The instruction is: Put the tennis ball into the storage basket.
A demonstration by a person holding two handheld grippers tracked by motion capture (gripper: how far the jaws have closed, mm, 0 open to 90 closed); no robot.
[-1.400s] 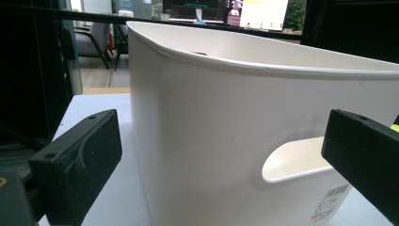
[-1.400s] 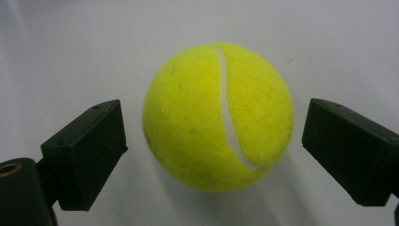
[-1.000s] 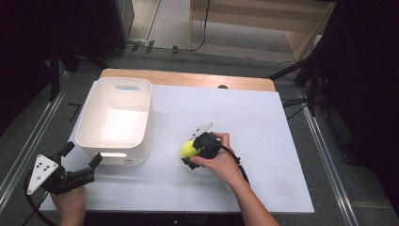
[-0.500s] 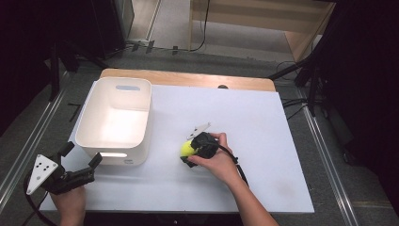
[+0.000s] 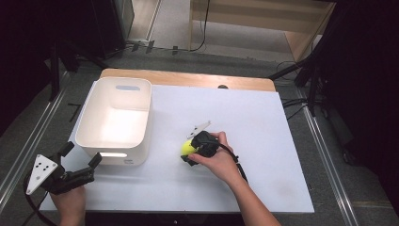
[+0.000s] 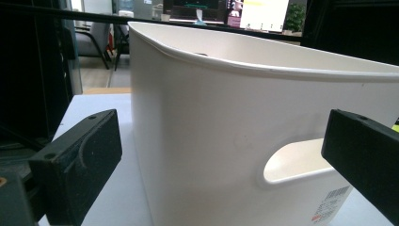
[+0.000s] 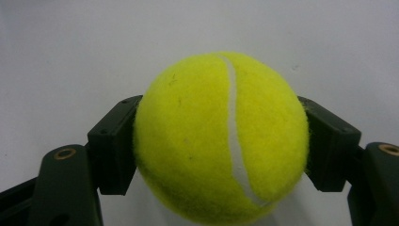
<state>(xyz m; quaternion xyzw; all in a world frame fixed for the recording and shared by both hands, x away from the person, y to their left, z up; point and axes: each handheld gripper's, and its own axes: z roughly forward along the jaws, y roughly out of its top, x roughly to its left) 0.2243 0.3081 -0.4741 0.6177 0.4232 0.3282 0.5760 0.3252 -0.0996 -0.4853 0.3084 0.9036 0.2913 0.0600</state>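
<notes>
A yellow tennis ball (image 5: 187,147) lies on the white table top (image 5: 263,141), just right of the white bin (image 5: 89,120). My right gripper (image 5: 190,151) has just been closing its jaws with the ball between them. In the right gripper view both pads press the sides of the ball (image 7: 221,136), so the right gripper (image 7: 221,141) is shut on it. My left gripper (image 5: 81,154) rests open at the table's near left corner, pointing at the bin. In the left gripper view the left gripper (image 6: 221,165) has its jaws wide apart before the bin's wall (image 6: 197,117) and handle slot.
The bin looks empty inside. A bare wooden strip (image 5: 188,79) runs along the table's far edge. Metal rails (image 5: 28,141) flank the table on both sides, with dark equipment stands beyond.
</notes>
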